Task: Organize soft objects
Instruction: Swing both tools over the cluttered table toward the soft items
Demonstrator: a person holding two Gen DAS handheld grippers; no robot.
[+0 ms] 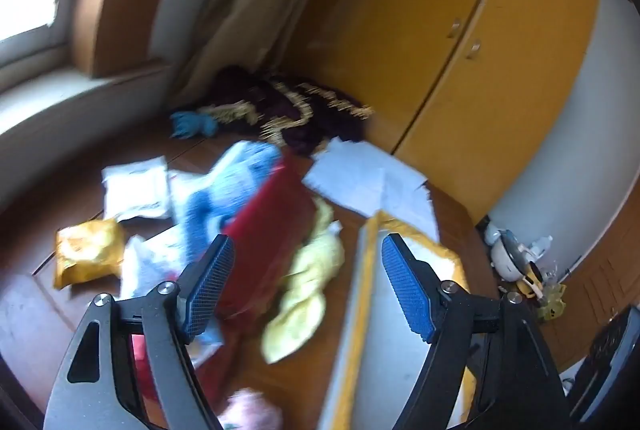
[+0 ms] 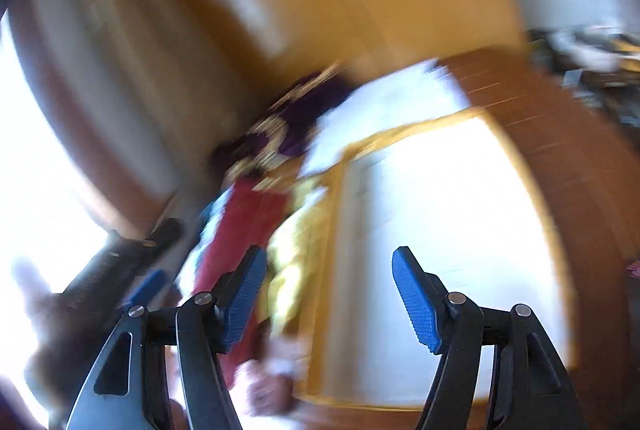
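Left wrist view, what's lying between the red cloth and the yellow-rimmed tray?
A crumpled yellow cloth lies between the red cloth and the yellow-rimmed tray, clearest in the left wrist view.

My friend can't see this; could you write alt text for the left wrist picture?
An open, empty left gripper hovers over a wooden floor strewn with cloths: red, yellow, blue. A yellow-edged box lies right, a gold packet left, a yellow wardrobe behind.
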